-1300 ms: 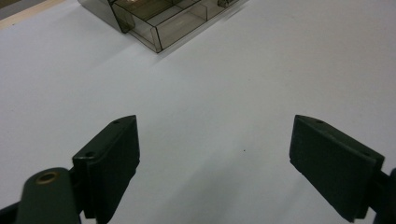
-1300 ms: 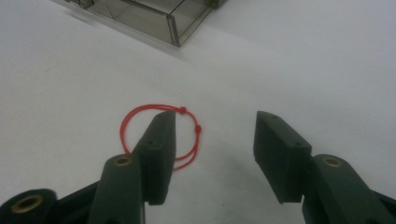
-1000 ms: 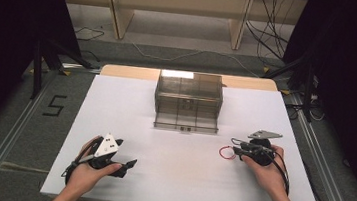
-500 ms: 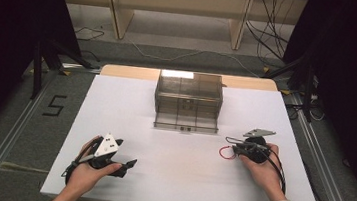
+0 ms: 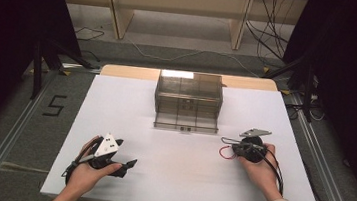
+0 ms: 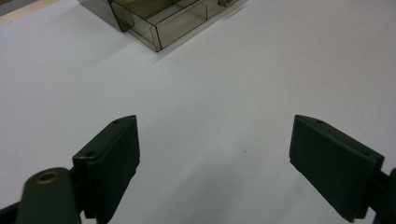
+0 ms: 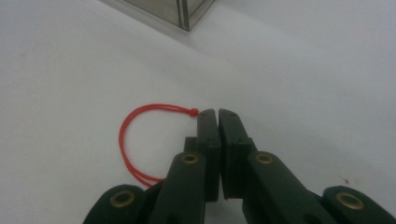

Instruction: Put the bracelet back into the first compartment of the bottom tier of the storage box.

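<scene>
Red cord loop (image 7: 140, 140) lies flat on the white table (image 5: 173, 175), in front of the smoked clear drawer box (image 5: 188, 100) and off toward its right corner, well apart from it. In the right gripper view the loop curves out to the left of the right gripper (image 7: 213, 114); its knotted end sits just at the tip of the left finger, and its two strands run back under the gripper body. The fingers have just been closing and now stand together with only a thin slit between them; whether any of the cord is pinched there cannot be told. In the high view the right gripper (image 5: 230, 142) points left with the loop at its tip.

Left gripper (image 5: 129, 165) rests in the person's hand, in front of the box and off to its left, well apart. Its fingers (image 6: 112, 163) are spread wide over bare table.
</scene>
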